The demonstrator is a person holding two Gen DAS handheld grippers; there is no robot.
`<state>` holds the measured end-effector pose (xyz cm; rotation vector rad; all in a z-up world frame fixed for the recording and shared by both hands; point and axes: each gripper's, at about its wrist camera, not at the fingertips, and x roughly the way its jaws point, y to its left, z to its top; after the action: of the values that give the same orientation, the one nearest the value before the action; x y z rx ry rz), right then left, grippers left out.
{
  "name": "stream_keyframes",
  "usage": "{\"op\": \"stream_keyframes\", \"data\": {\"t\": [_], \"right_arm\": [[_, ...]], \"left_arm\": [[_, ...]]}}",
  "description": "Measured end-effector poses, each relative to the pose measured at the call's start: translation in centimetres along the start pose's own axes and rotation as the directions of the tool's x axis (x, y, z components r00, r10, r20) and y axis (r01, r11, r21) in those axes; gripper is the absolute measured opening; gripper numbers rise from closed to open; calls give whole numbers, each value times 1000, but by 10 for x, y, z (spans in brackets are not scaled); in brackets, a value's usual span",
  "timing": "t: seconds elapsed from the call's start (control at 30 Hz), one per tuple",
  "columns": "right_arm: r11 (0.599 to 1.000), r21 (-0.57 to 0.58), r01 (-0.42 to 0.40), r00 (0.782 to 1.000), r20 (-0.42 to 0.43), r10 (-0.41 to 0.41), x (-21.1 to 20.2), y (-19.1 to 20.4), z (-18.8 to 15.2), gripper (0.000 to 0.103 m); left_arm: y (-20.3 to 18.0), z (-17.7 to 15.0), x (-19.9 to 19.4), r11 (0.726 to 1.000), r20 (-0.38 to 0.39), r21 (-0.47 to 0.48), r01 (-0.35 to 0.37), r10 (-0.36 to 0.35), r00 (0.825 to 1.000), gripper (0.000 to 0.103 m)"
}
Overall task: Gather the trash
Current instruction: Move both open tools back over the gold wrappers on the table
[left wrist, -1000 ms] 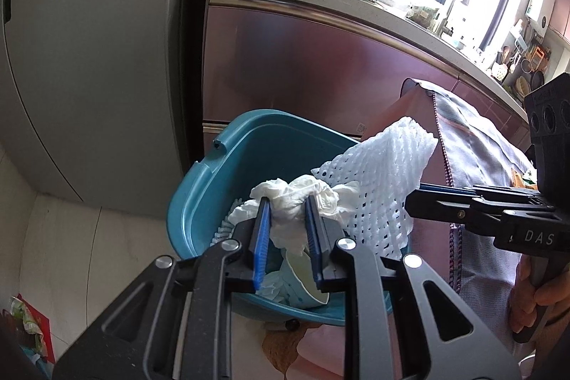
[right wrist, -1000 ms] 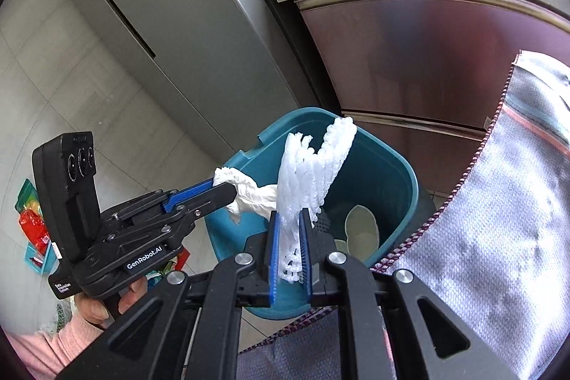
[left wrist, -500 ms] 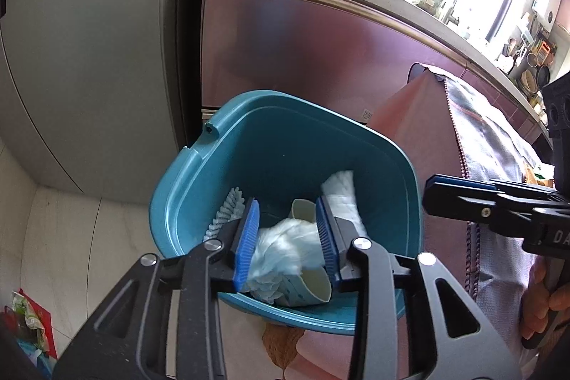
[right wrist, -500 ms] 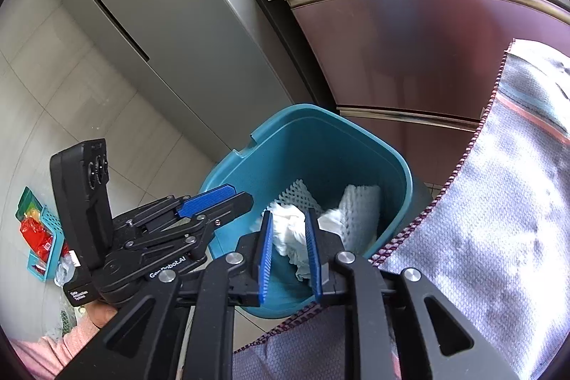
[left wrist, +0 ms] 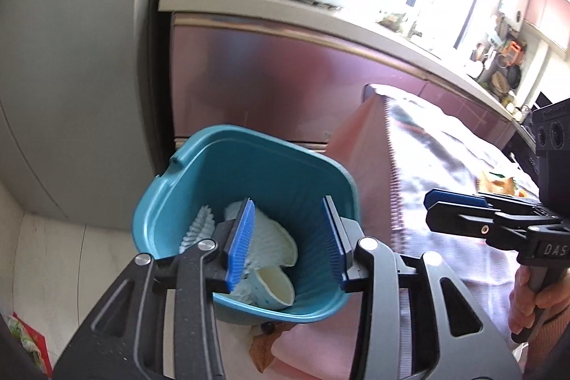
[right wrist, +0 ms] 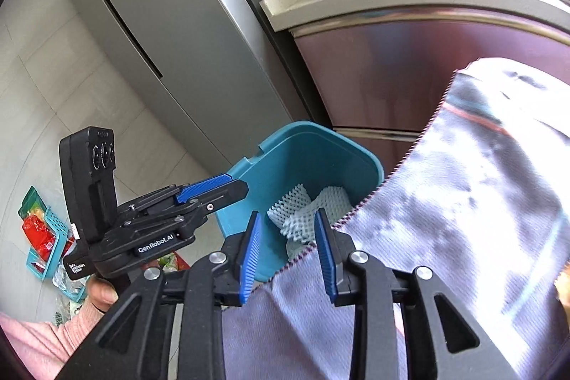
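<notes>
Bin: teal square plastic waste bin (left wrist: 245, 166) stands on the floor against the edge of the cloth-covered table (right wrist: 481, 184), centre of both views; judged so placed that trash from the table drops straight in.
Contents: white foam fruit netting (right wrist: 313, 205), a white paper cup (left wrist: 272, 285) lying on its side and crumpled white tissue (left wrist: 270, 234) rest at the bin's bottom, loose, touched by neither tool.
Left gripper: left gripper (left wrist: 290, 237), lower centre of the left view, jaws opening, nothing between the blue pads; it hangs above the bin mouth, trash seen through the gap well below.
Right gripper: right gripper (right wrist: 286, 250), lower centre of the right view, jaws opening, empty; poised over the table edge, netting beyond and below its tips.
Reading: both tools spread over the bin, consistent with a drop just completed.
Remaining: an orange-brown scrap (left wrist: 498, 182) at the left view's right edge sits on the cloth, well apart from the bin; possibly further trash, too blurred to identify.
</notes>
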<state>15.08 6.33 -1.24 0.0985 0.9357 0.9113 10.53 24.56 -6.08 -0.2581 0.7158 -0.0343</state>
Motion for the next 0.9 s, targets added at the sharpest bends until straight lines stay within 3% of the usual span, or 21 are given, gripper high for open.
{"op": "stream_keyframes", "data": {"t": [0.23,0.47,0.73,0.9], "right_arm": [[998,28,54,991,118,-57,-71,-16,-23,37],[974,157,165,956,218,-197,-147,-55,-64,41],[886,375,272,897,234,-374,-220,-110,-136,44],[825,476,306,862,230,-453,-250,-129,-171,45]], "left_arm": [[-57,5,-15,986,13,108,123,-125,992,45],[-120,-1,-13,949,-22,207,236,-237,971,51],[-183,-11,6,901,-110,278,332,-314,943,51],[-210,-7,29,886,-168,281,369,-333,928,52]]}}
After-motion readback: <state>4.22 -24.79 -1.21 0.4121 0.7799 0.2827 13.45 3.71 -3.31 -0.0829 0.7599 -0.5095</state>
